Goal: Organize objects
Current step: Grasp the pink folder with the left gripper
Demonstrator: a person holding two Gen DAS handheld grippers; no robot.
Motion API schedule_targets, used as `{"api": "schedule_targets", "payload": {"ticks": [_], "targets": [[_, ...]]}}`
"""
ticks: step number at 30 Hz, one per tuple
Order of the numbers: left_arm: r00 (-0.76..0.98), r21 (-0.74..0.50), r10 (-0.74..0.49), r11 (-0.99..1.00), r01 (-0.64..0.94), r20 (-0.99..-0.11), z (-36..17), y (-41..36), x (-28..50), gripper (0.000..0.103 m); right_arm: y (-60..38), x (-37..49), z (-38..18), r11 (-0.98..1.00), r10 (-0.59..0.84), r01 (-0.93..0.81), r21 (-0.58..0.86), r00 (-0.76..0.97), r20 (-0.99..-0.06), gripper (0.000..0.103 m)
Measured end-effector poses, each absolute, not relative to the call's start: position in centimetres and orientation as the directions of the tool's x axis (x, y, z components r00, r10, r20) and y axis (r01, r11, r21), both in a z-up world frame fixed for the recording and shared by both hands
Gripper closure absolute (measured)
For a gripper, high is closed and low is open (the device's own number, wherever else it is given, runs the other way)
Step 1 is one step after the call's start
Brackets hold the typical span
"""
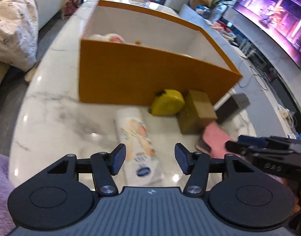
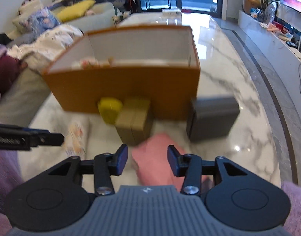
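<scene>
An orange box (image 1: 130,82) with a white inside stands open on the marble table (image 1: 52,118), with a few soft items in it. Against its front lie a yellow round object (image 1: 168,103) and an olive-brown carton (image 1: 195,114), with a grey box (image 1: 235,104) to the right. My left gripper (image 1: 150,160) is open over a white printed pack (image 1: 136,137), pads clear of it. My right gripper (image 2: 147,161) hovers open over a pink folded item (image 2: 156,157). That view also shows the orange box (image 2: 121,90), carton (image 2: 134,122) and grey box (image 2: 211,118).
A sofa with a pale blanket (image 1: 15,31) runs along the table's left side. At the right a TV (image 1: 278,15) hangs above a low shelf of small items. The table stretches far behind the box (image 2: 209,39). Both views are motion-blurred.
</scene>
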State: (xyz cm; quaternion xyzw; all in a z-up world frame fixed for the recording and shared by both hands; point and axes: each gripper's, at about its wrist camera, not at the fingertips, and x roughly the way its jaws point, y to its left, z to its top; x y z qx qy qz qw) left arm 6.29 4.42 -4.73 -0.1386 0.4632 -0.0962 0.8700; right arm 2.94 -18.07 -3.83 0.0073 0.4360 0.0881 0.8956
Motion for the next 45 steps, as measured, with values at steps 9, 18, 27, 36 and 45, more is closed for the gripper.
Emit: {"api": "schedule_targets", "payload": {"ticks": [9, 18, 27, 36, 45], "targets": [[0.484, -0.393, -0.411, 0.908, 0.144, -0.772, -5.7, -0.5, 7.2, 0.039, -18.6, 1.4, -5.5, 0.985, 0.095, -0.170, -0.011, 0.598, -0.796, 0.042], [0.379, -0.527, -0.514, 0.846, 0.076, -0.770, -8.1, -3.9, 9.1, 0.039, -21.5, 1.3, -5.5, 0.995, 0.082, -0.094, 0.031, 0.597, -0.798, 0.065], [0.361, -0.594, -0.548, 0.804, -0.022, -0.755, -10.0, -5.5, 10.9, 0.039, -23.4, 2.1, -6.4, 0.998, 0.033, -0.068, -0.011, 0.610, -0.792, 0.079], [0.386, -0.506, -0.456, 0.862, -0.035, -0.802, -9.7, -7.2, 11.7, 0.067, -24.5, 2.9, -7.0, 0.996, 0.087, -0.067, 0.059, 0.590, -0.803, 0.084], [0.439, -0.555, -0.491, 0.832, -0.021, -0.752, -8.6, -6.4, 11.6, 0.082, -24.2, 3.2, -7.0, 0.989, 0.144, -0.097, 0.107, 0.587, -0.797, 0.101]]}}
